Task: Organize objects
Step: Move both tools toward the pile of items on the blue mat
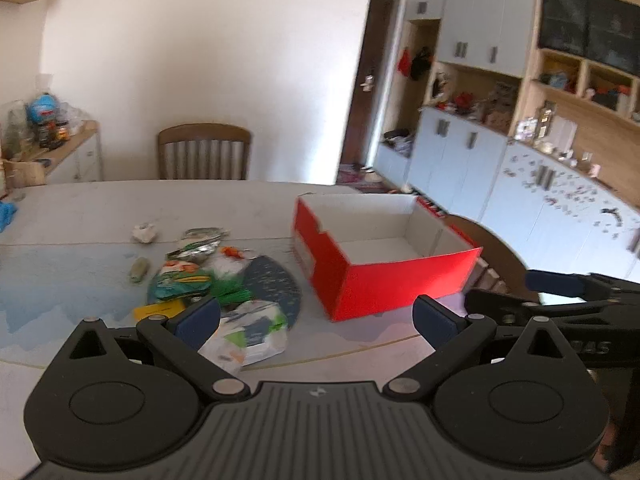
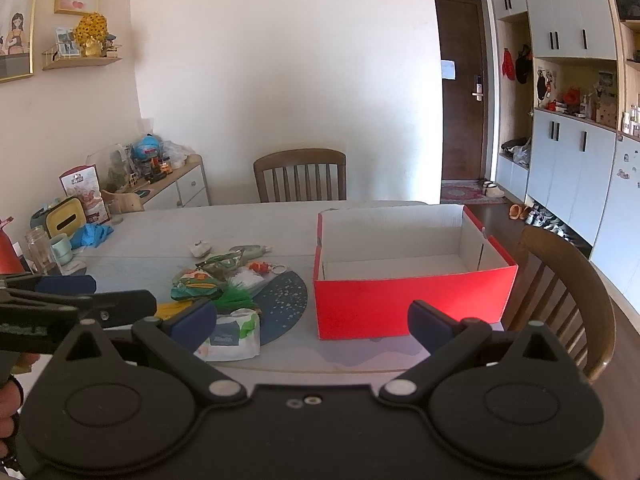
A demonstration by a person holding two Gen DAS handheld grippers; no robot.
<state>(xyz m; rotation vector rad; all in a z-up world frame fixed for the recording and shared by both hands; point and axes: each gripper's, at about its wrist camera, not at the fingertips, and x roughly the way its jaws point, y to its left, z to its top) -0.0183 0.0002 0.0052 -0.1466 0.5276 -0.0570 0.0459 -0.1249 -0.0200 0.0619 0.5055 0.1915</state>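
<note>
Both grippers, left gripper and right gripper, gape wide, empty. Tissue pack lies nearest in the surface's clutter, left of red box: probably light, squashy; pinch across its middle.

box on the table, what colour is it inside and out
The box is red outside, white inside; clearest in the right wrist view.

Both grippers hover side by side above the table's near edge, left gripper and right gripper spread wide, holding nothing.
</note>
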